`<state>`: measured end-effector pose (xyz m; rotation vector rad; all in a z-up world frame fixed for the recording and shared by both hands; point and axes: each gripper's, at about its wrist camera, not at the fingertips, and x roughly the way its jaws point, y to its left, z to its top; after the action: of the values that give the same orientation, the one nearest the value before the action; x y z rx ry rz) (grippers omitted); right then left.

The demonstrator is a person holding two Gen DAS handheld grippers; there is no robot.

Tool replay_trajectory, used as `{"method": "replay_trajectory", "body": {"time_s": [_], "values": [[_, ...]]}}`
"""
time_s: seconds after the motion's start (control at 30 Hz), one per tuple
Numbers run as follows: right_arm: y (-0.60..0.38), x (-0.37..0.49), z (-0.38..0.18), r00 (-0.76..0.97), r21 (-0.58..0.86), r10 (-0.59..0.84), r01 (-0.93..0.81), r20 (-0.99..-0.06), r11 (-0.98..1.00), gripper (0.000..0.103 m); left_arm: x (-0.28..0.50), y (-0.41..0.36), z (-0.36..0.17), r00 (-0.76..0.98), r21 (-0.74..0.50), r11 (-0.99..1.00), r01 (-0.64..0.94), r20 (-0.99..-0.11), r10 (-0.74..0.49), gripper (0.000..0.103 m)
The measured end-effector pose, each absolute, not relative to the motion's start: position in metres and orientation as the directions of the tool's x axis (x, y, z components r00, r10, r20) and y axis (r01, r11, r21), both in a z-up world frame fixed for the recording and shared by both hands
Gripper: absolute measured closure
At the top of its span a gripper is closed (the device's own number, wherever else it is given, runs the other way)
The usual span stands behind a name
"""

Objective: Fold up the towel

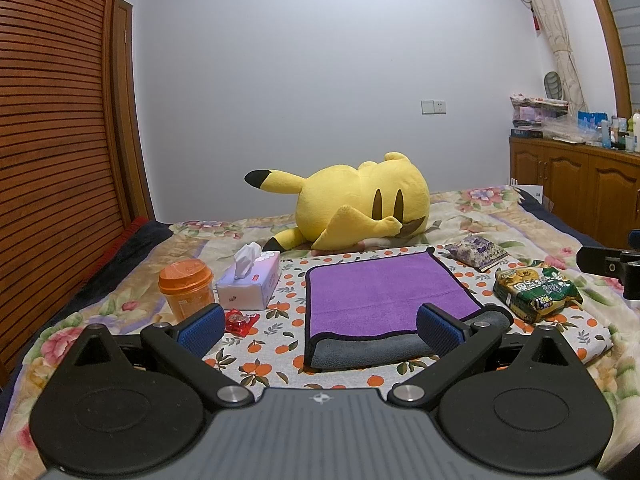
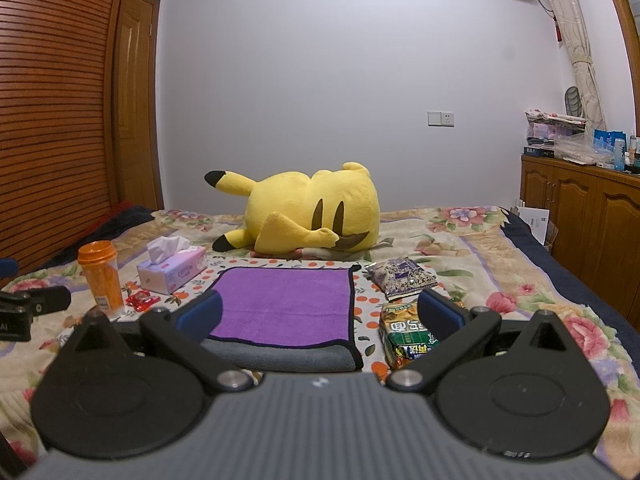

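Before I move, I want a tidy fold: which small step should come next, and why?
Probably lower both grippers onto the towel's near edge. It lies flat, purple side up, with its grey near hem curled and nothing gripped. The left gripper and right gripper both hang open above that edge. The green snack packet sits beside the right corner, so go carefully there.

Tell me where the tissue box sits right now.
In both wrist views the tissue box sits left of the purple towel, between it and the orange cup, with the yellow plush behind.
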<state>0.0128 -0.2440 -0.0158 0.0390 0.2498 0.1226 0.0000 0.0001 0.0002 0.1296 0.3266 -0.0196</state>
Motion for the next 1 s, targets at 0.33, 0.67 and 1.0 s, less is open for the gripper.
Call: {"method": "replay_trajectory", "body": {"time_s": [0.33, 0.67, 1.0], "values": [[-0.241, 0.018, -0.019, 0.956, 0.041, 0.133, -0.126, -0.262, 0.991, 0.000, 0.005, 0.002, -0.003, 0.937, 0.142, 0.989, 0.048, -0.349, 0.005, 0.000], [-0.235, 0.031, -0.025, 0.945, 0.018, 0.137, -0.137, -0.296, 0.990, 0.000, 0.020, -0.001, -0.011, 0.911, 0.141, 0.988, 0.066, -0.413, -0.002, 0.000], [-0.238, 0.043, -0.032, 0.931, 0.037, 0.137, -0.132, -0.339, 0.991, 0.000, 0.044, -0.002, -0.023, 0.888, 0.137, 0.988, 0.075, -0.460, -0.004, 0.000]]}}
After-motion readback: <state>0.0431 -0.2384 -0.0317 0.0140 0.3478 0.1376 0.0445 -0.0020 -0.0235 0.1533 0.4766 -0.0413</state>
